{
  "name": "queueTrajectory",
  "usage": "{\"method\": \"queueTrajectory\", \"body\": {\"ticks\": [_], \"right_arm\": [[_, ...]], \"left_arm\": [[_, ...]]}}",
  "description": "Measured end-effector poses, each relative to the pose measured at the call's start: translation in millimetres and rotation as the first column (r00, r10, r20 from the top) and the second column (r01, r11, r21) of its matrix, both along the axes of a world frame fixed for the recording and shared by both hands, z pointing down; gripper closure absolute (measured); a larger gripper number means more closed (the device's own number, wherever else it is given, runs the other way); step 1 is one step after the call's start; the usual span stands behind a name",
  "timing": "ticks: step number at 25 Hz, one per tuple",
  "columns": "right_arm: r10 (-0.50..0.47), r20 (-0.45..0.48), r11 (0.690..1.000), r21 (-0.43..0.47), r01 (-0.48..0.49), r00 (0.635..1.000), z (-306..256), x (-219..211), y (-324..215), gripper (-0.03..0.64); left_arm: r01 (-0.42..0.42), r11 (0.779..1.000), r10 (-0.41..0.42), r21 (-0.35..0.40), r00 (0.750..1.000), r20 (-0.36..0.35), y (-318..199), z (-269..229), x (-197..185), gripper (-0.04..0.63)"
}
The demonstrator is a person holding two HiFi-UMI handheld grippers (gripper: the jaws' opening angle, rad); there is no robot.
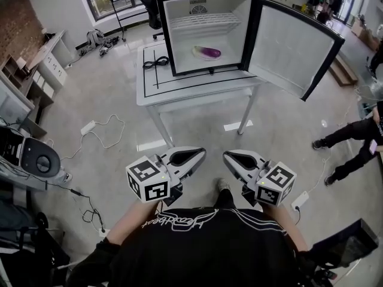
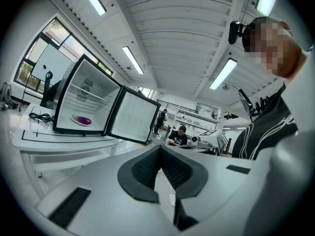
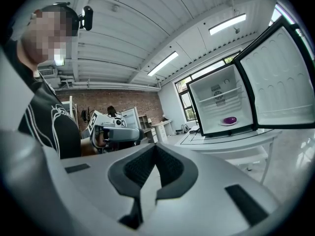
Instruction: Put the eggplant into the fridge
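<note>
A purple eggplant (image 1: 209,52) lies on a white plate inside the small black fridge (image 1: 239,28), which stands on a white table (image 1: 179,89). The fridge door (image 1: 293,46) is swung wide to the right. The eggplant also shows small and far off in the left gripper view (image 2: 83,120) and the right gripper view (image 3: 229,120). My left gripper (image 1: 198,155) and right gripper (image 1: 230,156) hang side by side close to my chest, well back from the table. Both are shut with nothing between the pads (image 2: 147,168) (image 3: 170,166).
A black coiled cable (image 1: 154,61) lies on the table left of the fridge. White cords and a power brick (image 1: 99,127) trail over the floor at left, beside a grey machine (image 1: 36,157). A person's legs (image 1: 350,139) stand at the right. A power strip (image 1: 299,199) lies near my right side.
</note>
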State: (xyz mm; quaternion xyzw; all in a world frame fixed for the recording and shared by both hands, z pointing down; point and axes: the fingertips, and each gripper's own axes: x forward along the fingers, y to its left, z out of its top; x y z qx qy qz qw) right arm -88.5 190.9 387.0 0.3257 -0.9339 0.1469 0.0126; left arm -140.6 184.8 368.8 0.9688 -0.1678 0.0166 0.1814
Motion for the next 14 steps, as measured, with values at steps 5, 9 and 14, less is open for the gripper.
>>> {"method": "queueTrajectory", "body": {"ticks": [5, 9, 14], "right_arm": [[0.020, -0.002, 1.000, 0.006, -0.020, 1.000, 1.2, 5.6, 2.3, 0.611], [0.031, 0.000, 1.000, -0.001, -0.031, 1.000, 2.9, 4.9, 0.3, 0.611], [0.026, -0.009, 1.000, -0.006, -0.026, 1.000, 4.5, 1.8, 1.9, 0.611]], "left_arm": [[-0.018, 0.999, 0.018, 0.033, 1.000, 0.026, 3.3, 2.0, 3.9, 0.588], [-0.034, 0.999, 0.034, 0.029, 0.999, 0.010, 1.9, 1.4, 3.2, 0.588], [-0.035, 0.998, 0.034, 0.045, 0.999, 0.013, 2.1, -2.3, 0.4, 0.588]]}}
